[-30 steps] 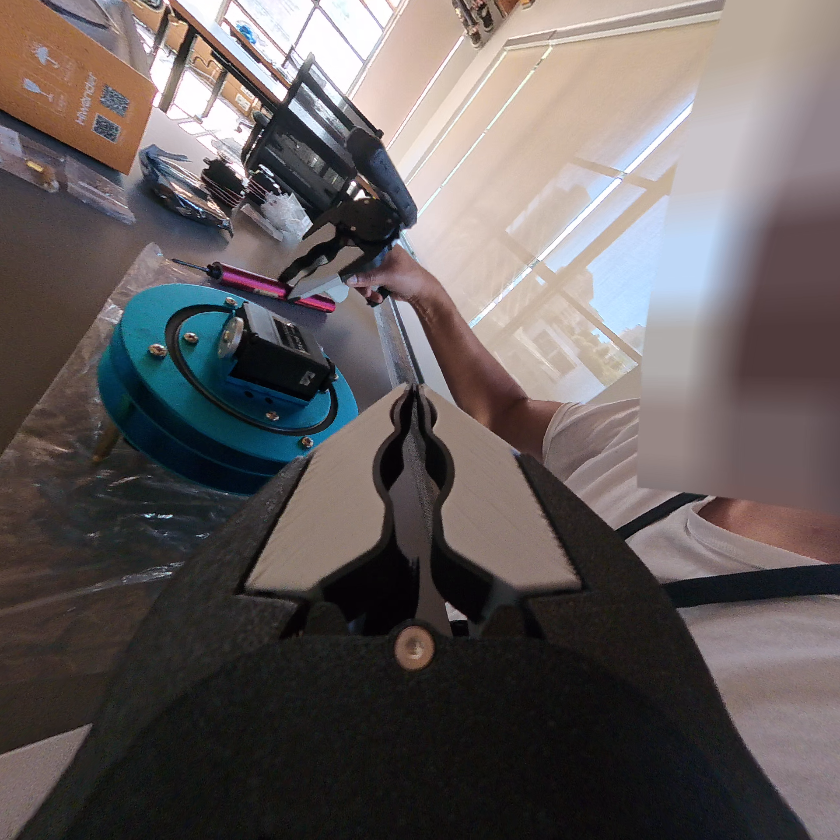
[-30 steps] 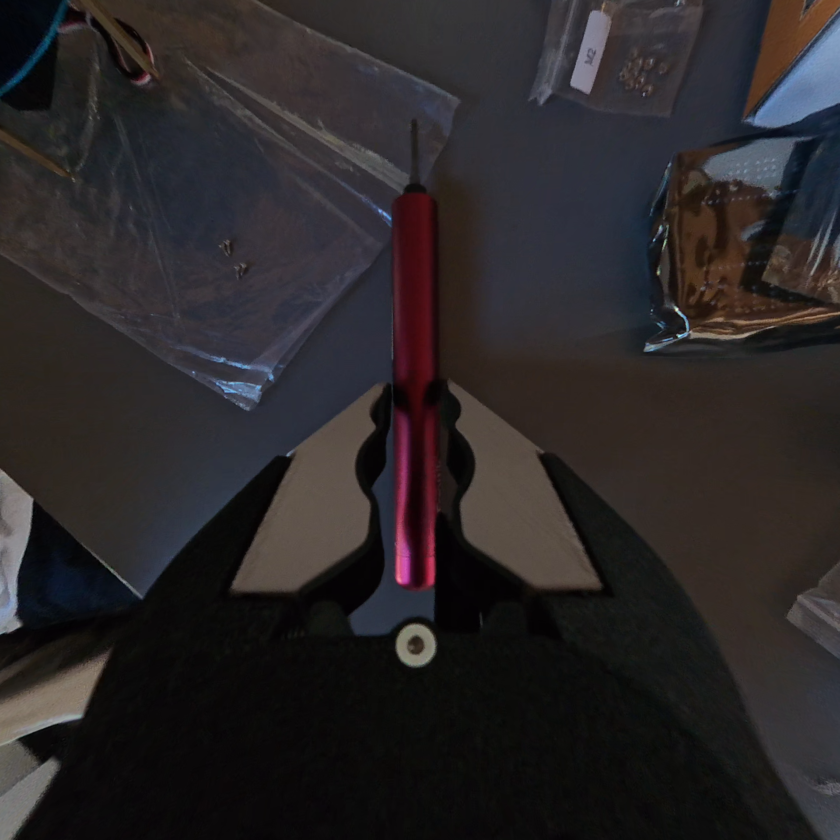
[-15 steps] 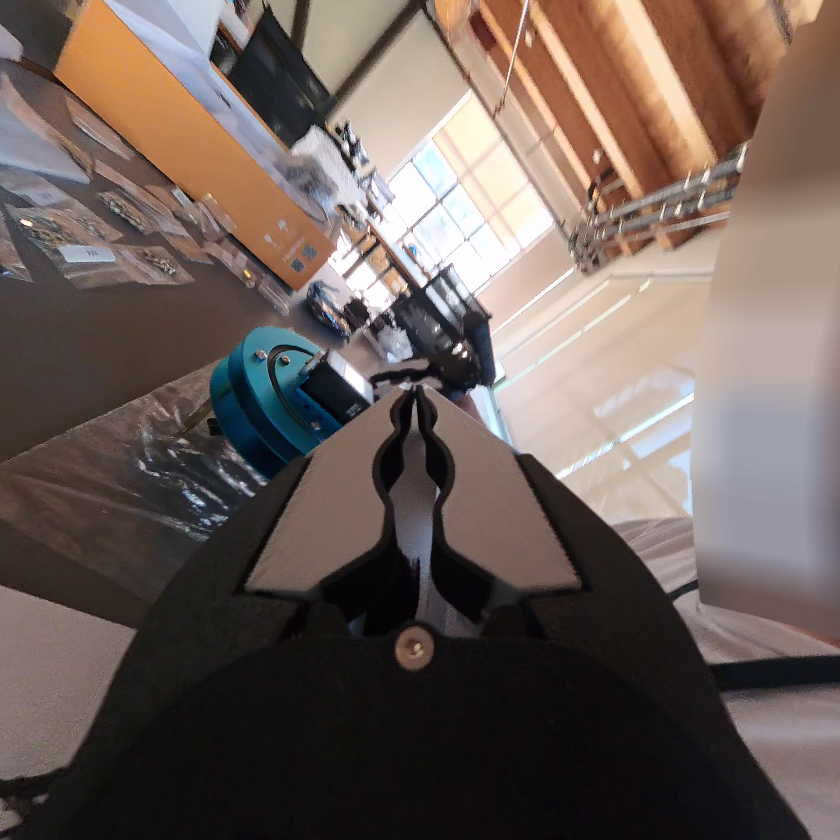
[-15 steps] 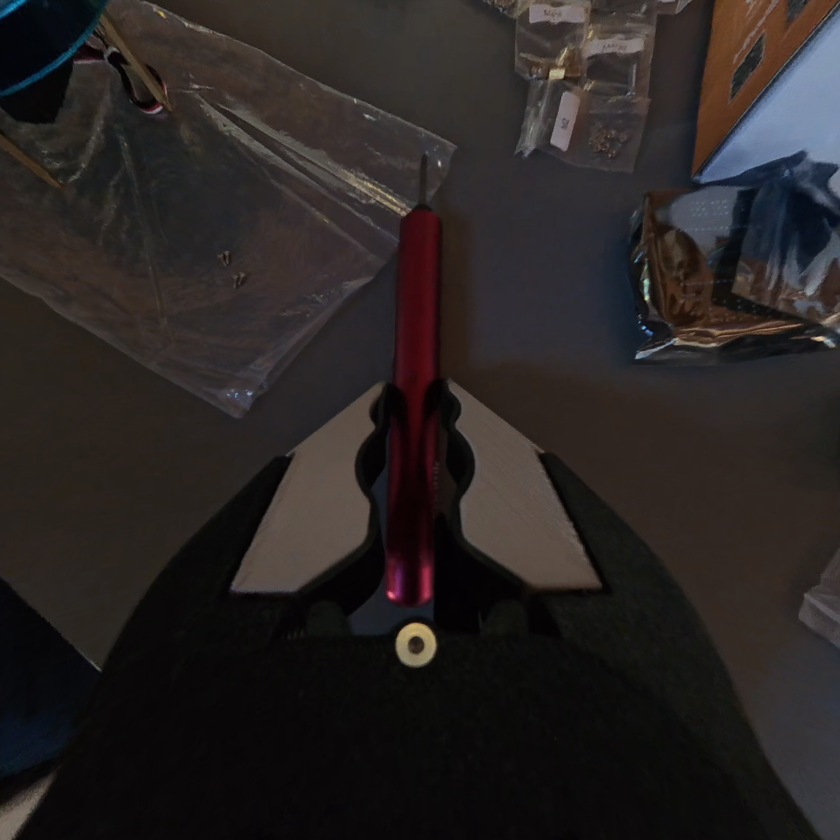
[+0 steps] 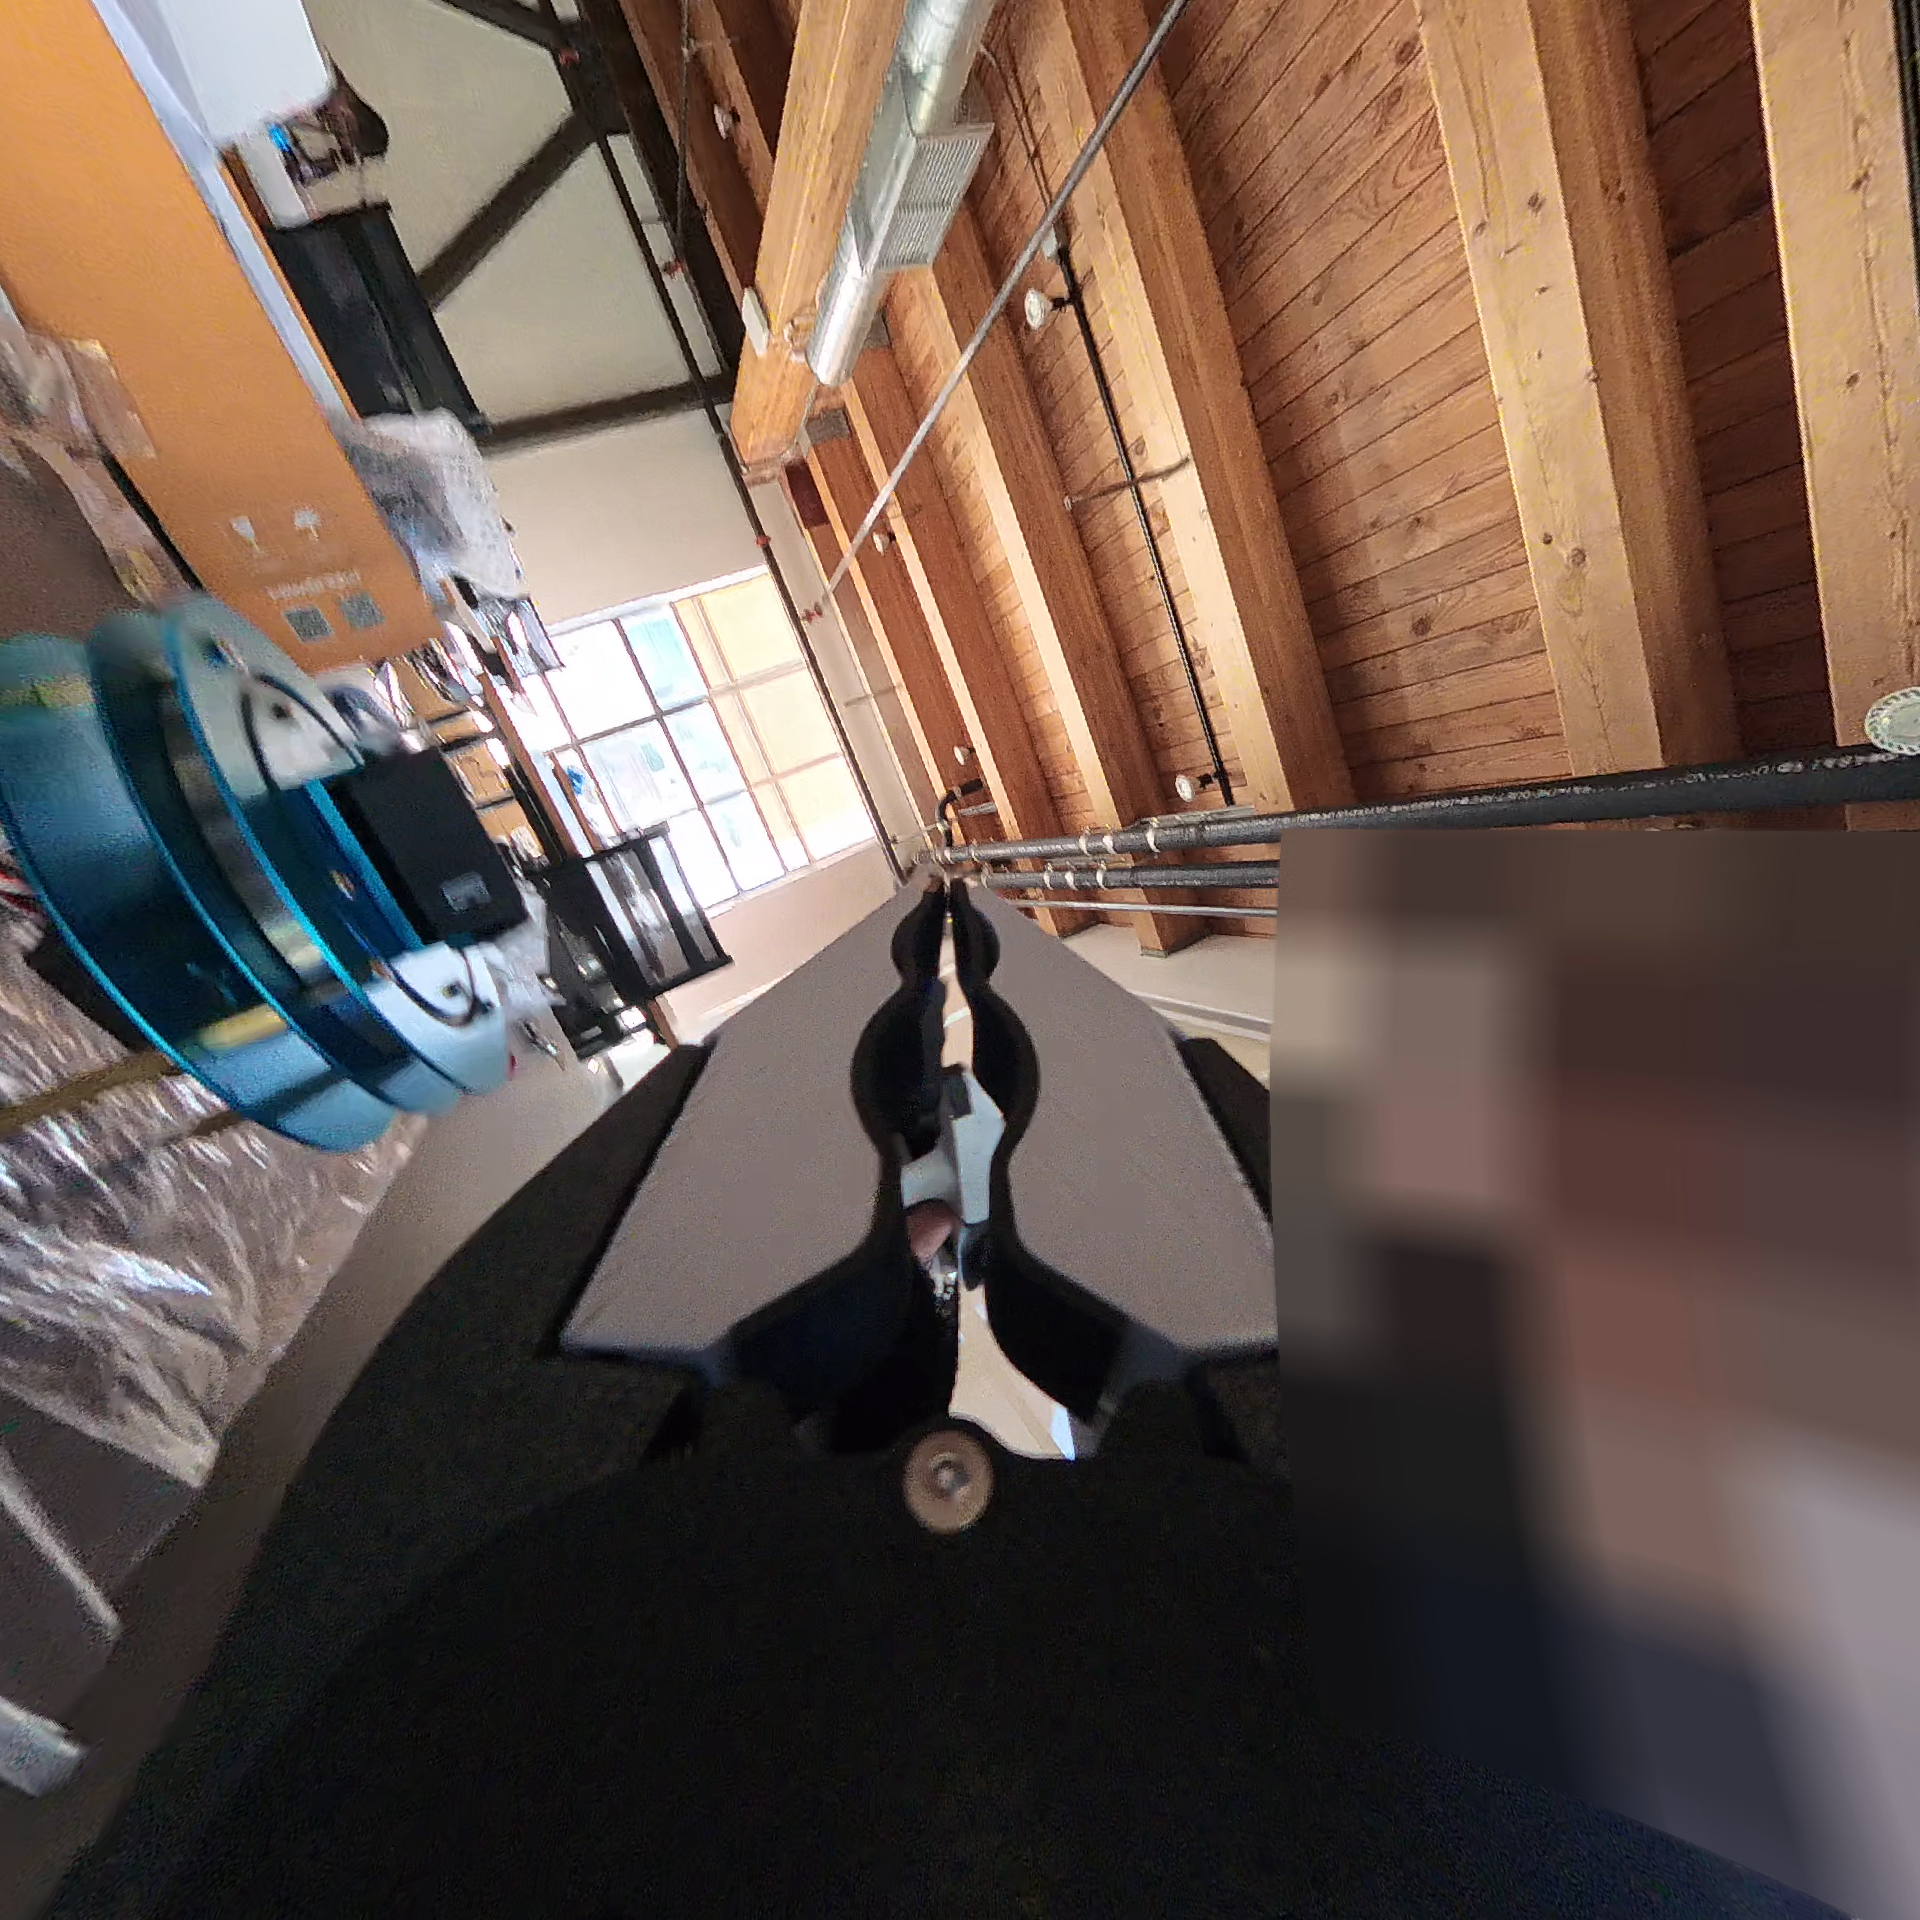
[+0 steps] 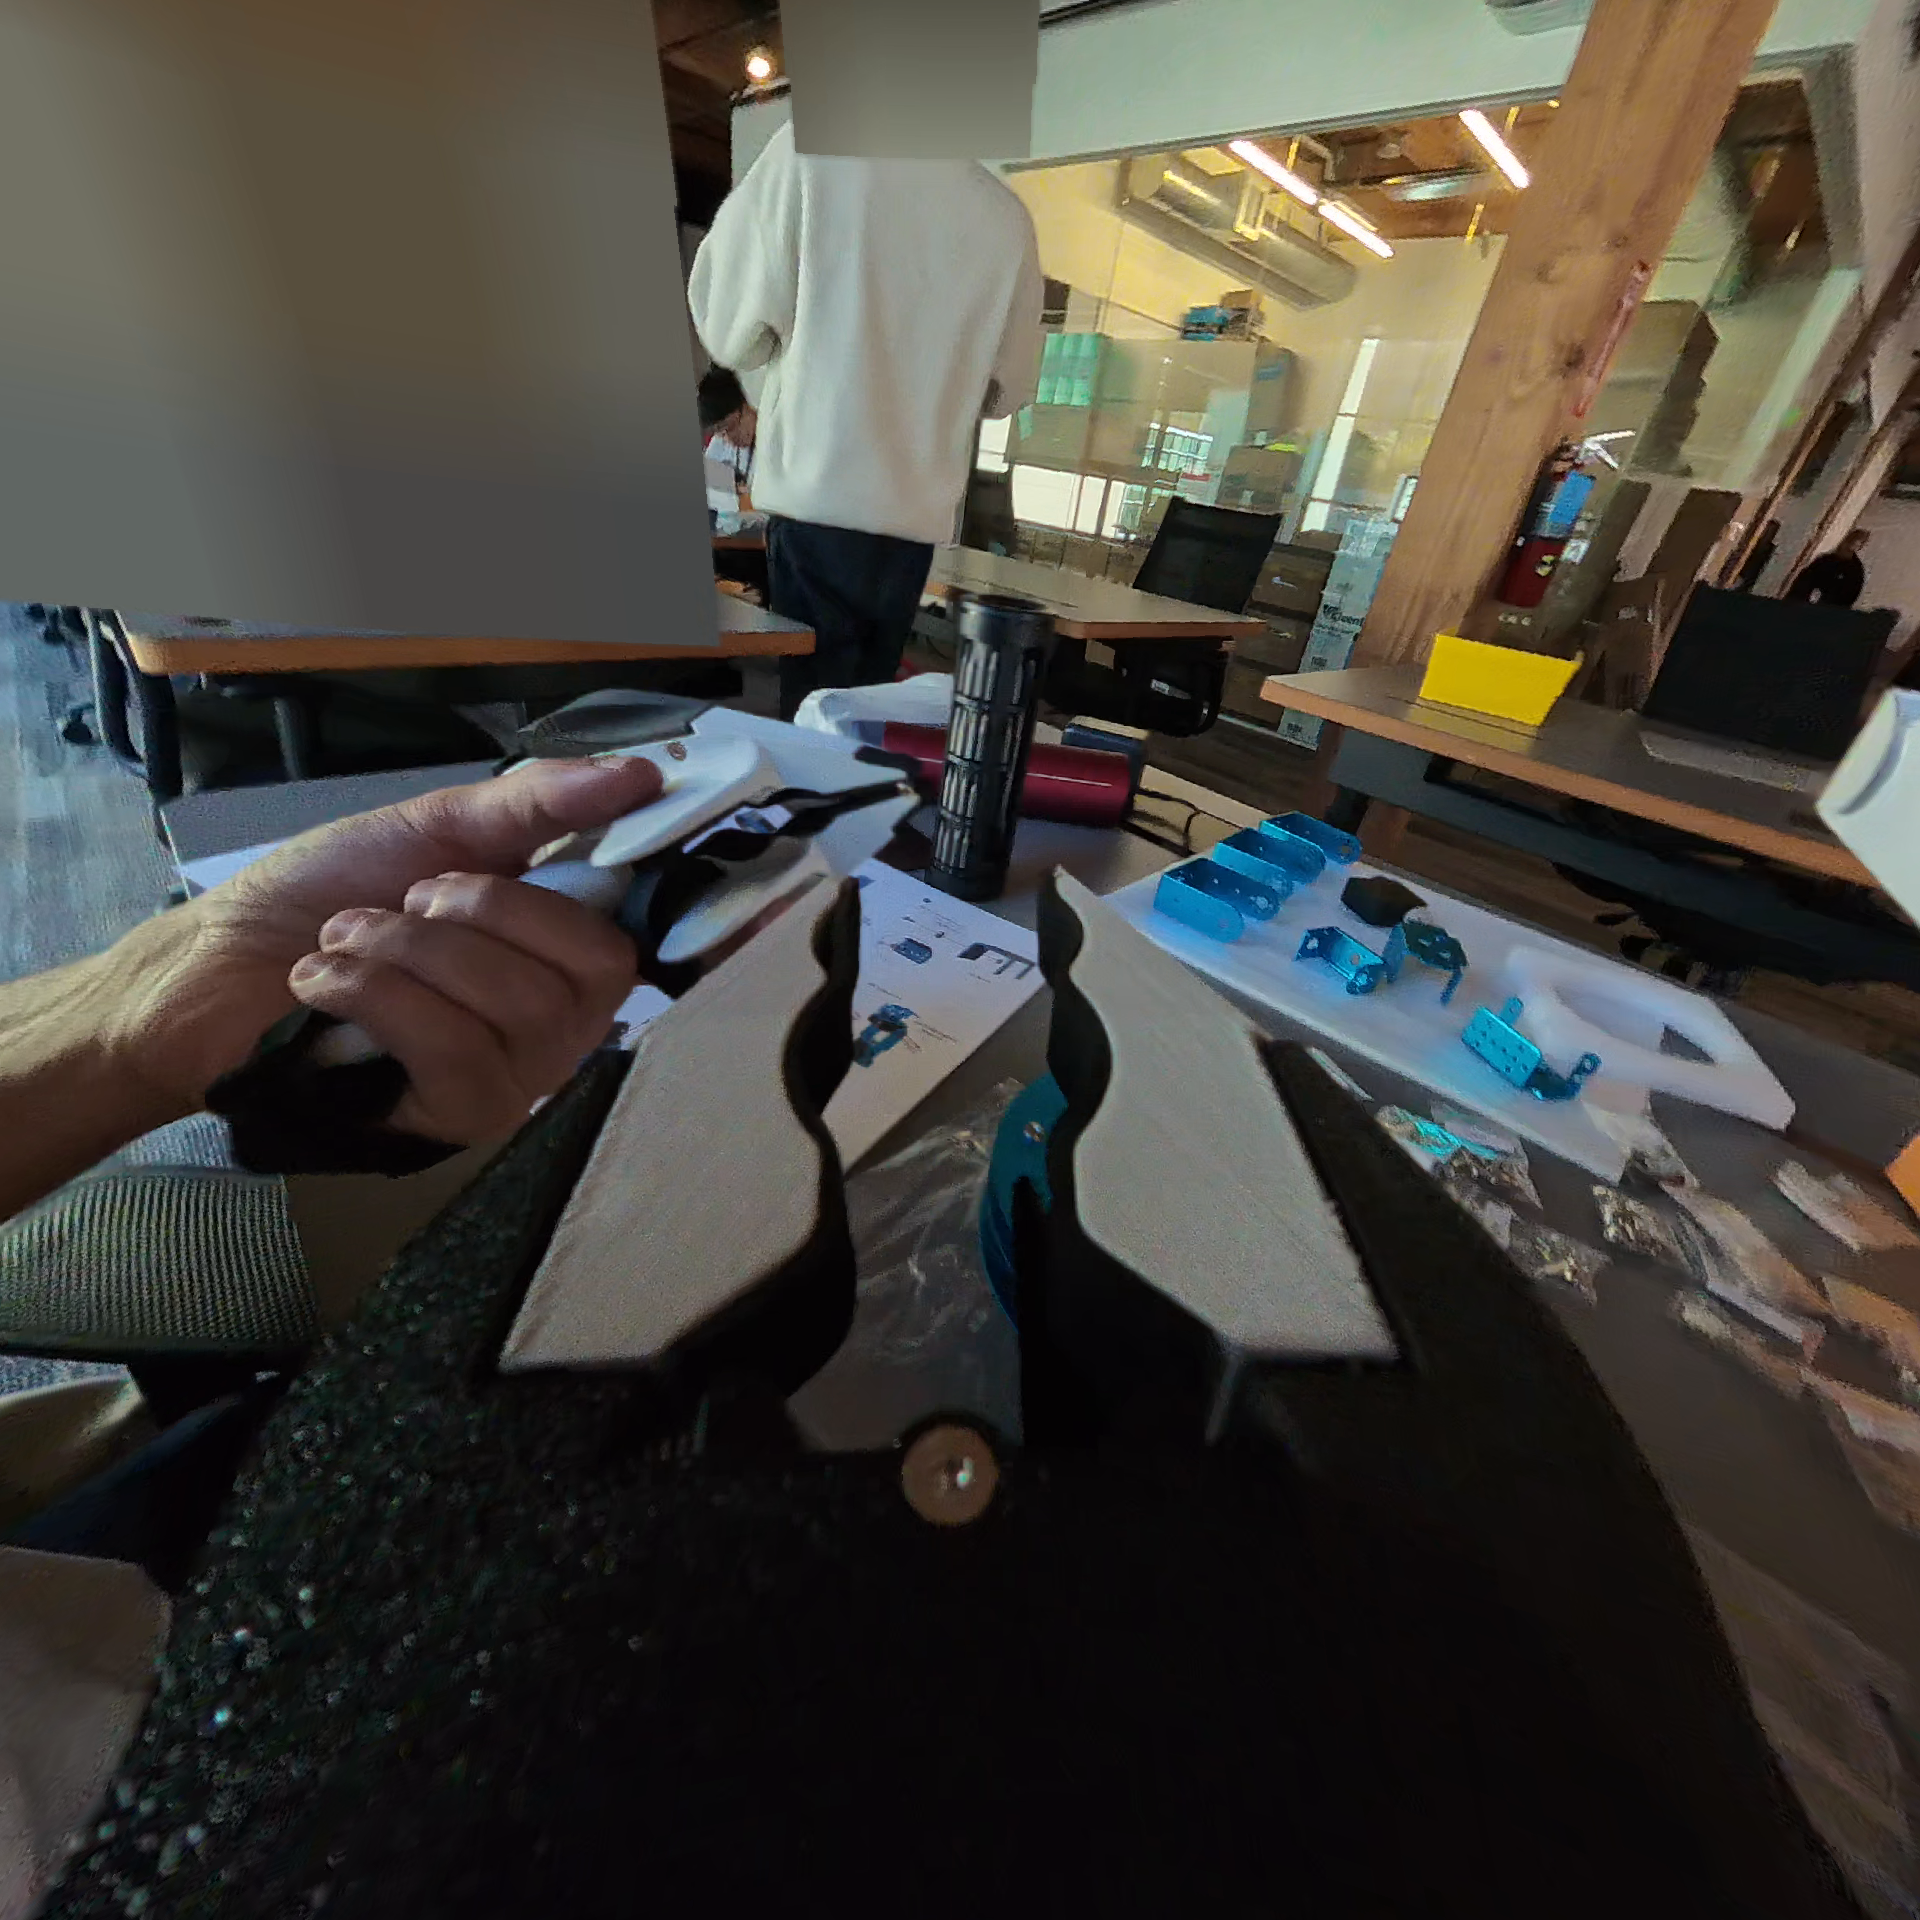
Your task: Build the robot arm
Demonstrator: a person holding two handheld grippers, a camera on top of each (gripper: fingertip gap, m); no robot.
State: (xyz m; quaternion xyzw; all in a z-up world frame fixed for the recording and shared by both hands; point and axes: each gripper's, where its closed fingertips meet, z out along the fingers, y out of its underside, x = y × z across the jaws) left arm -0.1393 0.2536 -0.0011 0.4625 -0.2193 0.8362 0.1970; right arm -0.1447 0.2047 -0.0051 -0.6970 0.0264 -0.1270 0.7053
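Blue disc sits on the bench at twelve o'clock, just beyond the right claw, which gapes empty. Left claw, closed on nothing, points at the ceiling, with the disc at nine o'clock.

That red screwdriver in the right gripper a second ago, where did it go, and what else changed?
The right gripper has opened and swung up from looking down at the table to looking across it; the red screwdriver is no longer between its fingers and cannot be seen. The left gripper tilted up toward the wooden ceiling and stayed shut. The blue round base looks unmoved on its plastic sheet.
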